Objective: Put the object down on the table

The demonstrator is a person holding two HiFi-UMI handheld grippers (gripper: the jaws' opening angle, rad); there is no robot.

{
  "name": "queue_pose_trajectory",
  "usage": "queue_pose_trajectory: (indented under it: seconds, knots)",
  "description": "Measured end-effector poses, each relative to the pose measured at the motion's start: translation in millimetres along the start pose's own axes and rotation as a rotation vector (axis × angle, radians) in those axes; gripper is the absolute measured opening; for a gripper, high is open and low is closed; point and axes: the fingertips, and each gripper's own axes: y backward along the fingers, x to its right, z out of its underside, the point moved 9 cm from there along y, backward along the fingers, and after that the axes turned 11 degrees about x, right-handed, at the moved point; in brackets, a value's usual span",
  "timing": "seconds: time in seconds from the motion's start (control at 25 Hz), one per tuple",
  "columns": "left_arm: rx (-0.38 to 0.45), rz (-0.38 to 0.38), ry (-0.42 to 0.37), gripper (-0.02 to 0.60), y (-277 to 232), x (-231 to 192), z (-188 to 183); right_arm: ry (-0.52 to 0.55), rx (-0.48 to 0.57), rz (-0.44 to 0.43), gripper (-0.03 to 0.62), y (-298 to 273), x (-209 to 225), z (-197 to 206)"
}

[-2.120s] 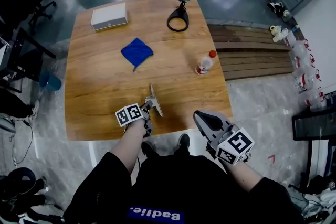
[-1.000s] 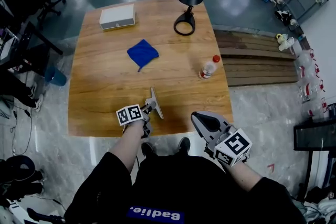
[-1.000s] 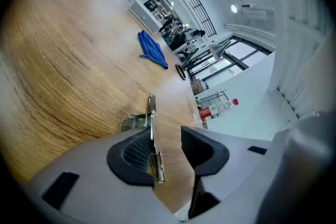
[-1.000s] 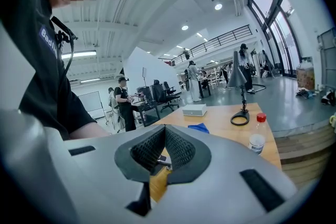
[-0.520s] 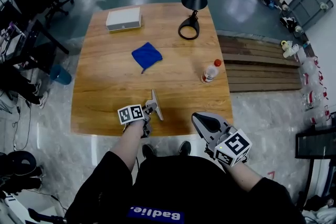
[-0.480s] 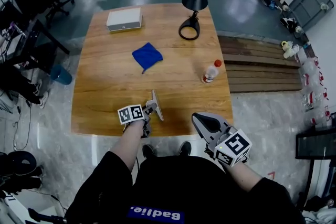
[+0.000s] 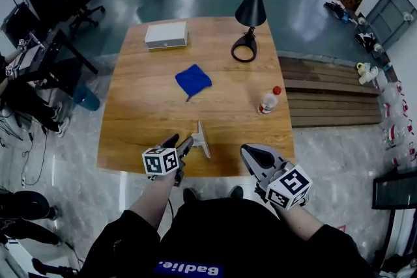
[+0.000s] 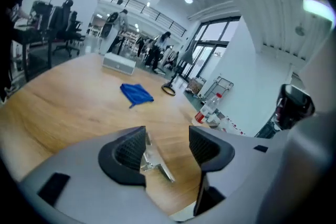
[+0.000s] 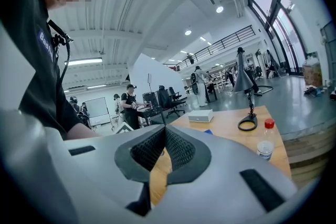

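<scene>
Release looks done: left gripper (image 7: 179, 144) fingers (image 8: 128, 150) stand spread wide, the metal tool (image 7: 203, 139) lying on the counter (image 7: 150, 114) between them. Right gripper (image 7: 251, 153) fingers clenched, empty. Only backing off is left.

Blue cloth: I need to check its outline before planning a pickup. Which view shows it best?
The head view: the blue cloth lies fully visible from above on the table. The left gripper view shows it low and foreshortened; the right gripper view shows only a tiny blue sliver.
</scene>
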Motion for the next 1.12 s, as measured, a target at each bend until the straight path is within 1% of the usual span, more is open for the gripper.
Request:
queue_pose_trajectory:
  seconds: [0.12, 0.28, 0.4, 0.52, 0.56, 0.64, 0.76, 0.92, 1.04, 1.12]
  knots:
    - [0.107, 0.056, -0.113, 0.252, 28, 31, -29, -0.007, 0.012, -0.004, 0.003, -5, -1, -1]
    - [0.241, 0.155, -0.275, 0.250, 63, 76, -58, -0.009, 0.032, -0.008, 0.003, -9, -4, -3]
    - [0.333, 0.234, -0.355, 0.243, 86, 108, -74, 0.004, 0.042, -0.024, 0.003, -13, -9, -7]
    - [0.385, 0.306, -0.416, 0.168, 104, 136, -83, 0.024, 0.057, -0.043, 0.003, -15, -16, -12]
    - [0.396, 0.323, -0.430, 0.137, 108, 142, -84, 0.033, 0.062, -0.050, 0.003, -17, -18, -13]
    - [0.415, 0.355, -0.433, 0.083, 115, 153, -86, 0.047, 0.069, -0.066, 0.003, -20, -23, -16]
    - [0.442, 0.401, -0.425, 0.045, 121, 166, -91, 0.057, 0.069, -0.088, 0.003, -24, -28, -18]
    - [0.450, 0.440, -0.447, 0.009, 126, 173, -88, 0.070, 0.071, -0.112, 0.003, -26, -37, -20]
    - [0.450, 0.467, -0.461, 0.009, 130, 177, -85, 0.109, 0.086, -0.143, 0.003, -26, -49, -20]
    - [0.440, 0.483, -0.468, 0.009, 130, 179, -83, 0.117, 0.087, -0.158, 0.003, -27, -56, -17]
